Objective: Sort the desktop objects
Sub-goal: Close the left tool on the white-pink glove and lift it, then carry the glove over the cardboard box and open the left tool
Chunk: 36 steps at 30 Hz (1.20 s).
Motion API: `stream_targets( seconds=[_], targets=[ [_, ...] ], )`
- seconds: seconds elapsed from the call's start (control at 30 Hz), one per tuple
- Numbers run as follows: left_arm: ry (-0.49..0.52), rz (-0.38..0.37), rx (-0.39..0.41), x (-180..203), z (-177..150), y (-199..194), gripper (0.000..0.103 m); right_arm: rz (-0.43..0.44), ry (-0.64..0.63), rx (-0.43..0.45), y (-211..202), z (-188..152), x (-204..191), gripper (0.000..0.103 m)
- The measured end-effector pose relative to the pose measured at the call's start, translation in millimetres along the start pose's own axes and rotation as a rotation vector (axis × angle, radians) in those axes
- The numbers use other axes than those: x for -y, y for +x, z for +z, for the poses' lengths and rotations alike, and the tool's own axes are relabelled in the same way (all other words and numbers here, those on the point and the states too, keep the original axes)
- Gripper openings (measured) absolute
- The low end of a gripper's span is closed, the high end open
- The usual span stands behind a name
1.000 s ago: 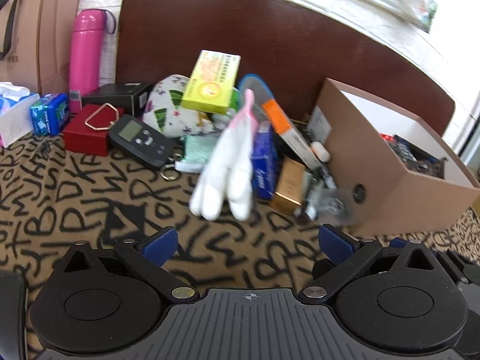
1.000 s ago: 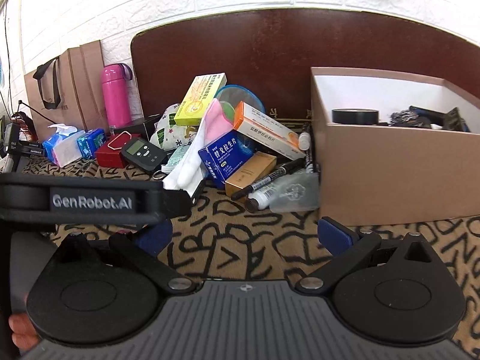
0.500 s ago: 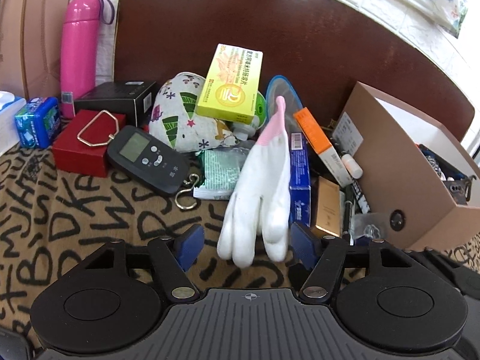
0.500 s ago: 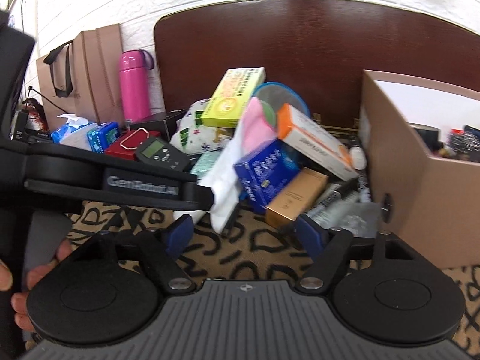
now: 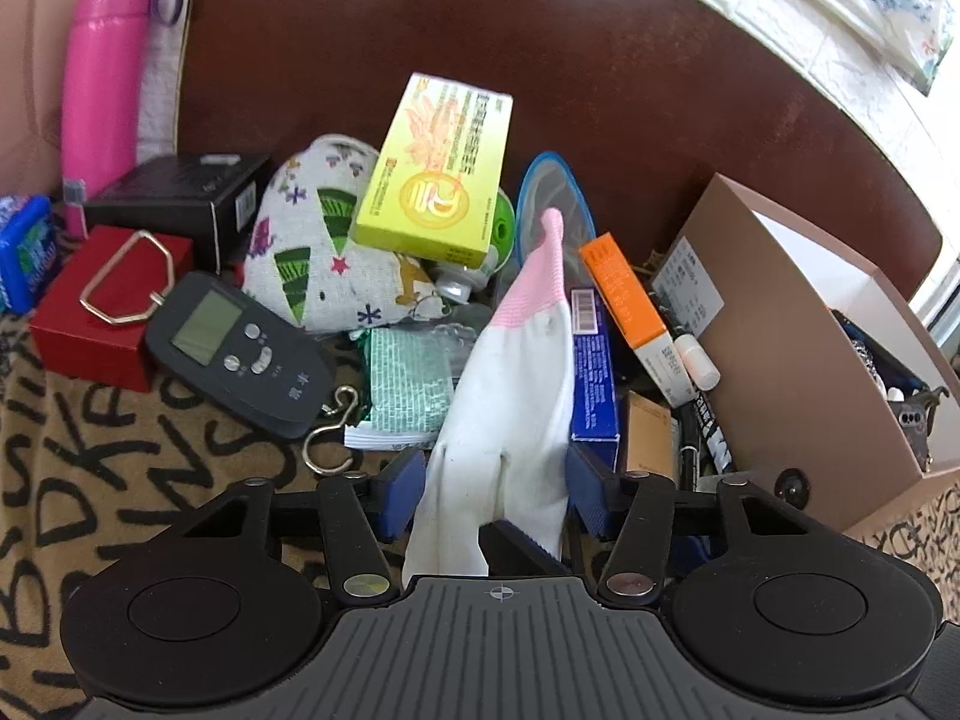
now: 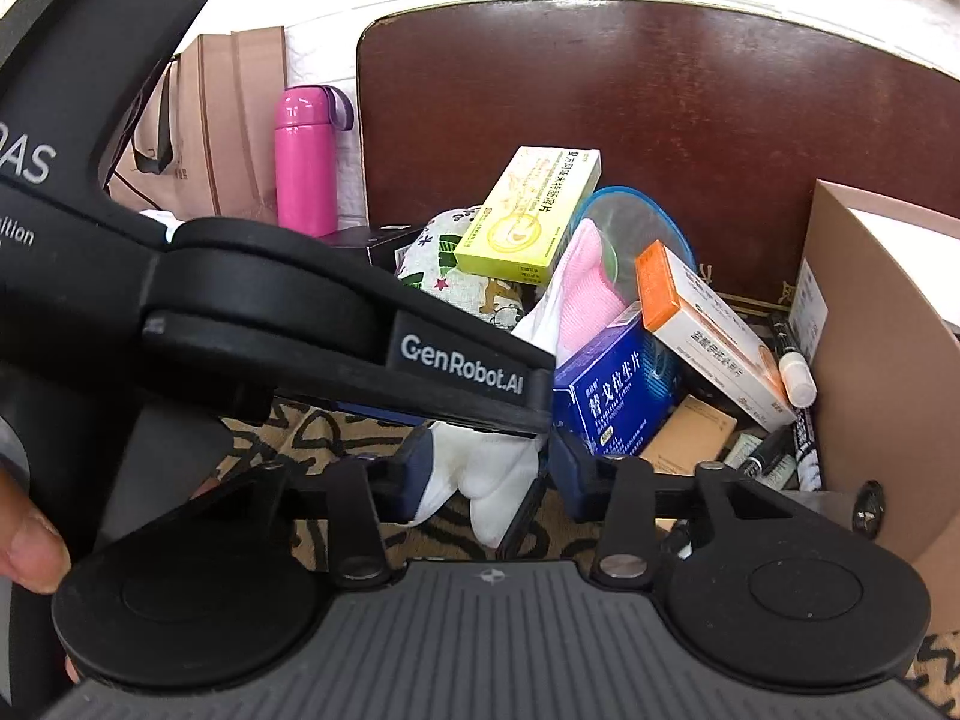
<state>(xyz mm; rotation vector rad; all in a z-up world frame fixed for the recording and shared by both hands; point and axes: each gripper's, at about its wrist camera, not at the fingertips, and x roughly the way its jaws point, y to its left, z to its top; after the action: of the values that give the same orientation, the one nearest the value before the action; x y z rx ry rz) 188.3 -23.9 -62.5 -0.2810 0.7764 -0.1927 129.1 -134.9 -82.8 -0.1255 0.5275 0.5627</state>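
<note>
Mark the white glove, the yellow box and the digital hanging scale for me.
white glove (image 5: 510, 396), left wrist view, on its white palm.
yellow box (image 5: 438, 174), left wrist view, on its printed top face.
digital hanging scale (image 5: 234, 348), left wrist view, on its body beside the screen.

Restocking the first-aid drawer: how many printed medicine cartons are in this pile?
3: yellow-green carton atop the pile, orange-and-white carton leaning near the cardboard box, blue carton beside the glove. Others may be buried.

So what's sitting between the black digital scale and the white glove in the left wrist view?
A green-printed packet lies between the digital scale and the white glove, with the scale's metal hook curling beside it; the left wrist view shows this.
</note>
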Motion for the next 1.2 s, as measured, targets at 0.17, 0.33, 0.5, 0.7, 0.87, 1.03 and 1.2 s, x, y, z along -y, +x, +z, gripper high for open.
stream_targets(
  seconds=[0.17,0.33,0.5,0.7,0.87,1.03,1.2],
  targets=[
    [-0.005,-0.004,-0.055,-5,1,13,0.026,0.003,0.037,-0.043,12,-2,6,0.019],
    [-0.005,-0.021,-0.051,-1,-6,-2,0.014,0.037,0.046,-0.05,-3,-8,5,0.007],
    [-0.014,-0.027,-0.054,10,-25,-30,0.012,0.099,0.079,-0.062,-35,-15,7,0.006],
    [0.005,-0.054,-0.093,34,-66,-65,0.012,0.188,0.123,-0.102,-87,-39,9,0.001],
    [0.041,-0.099,-0.129,55,-103,-88,0.012,0.189,0.167,-0.122,-125,-64,8,0.001],
    [0.059,-0.081,-0.111,62,-116,-97,0.058,0.137,0.18,-0.123,-139,-78,7,0.009],
    [-0.002,-0.007,-0.074,48,-113,-94,0.081,0.04,0.129,-0.08,-144,-79,4,0.056]
  ],
)
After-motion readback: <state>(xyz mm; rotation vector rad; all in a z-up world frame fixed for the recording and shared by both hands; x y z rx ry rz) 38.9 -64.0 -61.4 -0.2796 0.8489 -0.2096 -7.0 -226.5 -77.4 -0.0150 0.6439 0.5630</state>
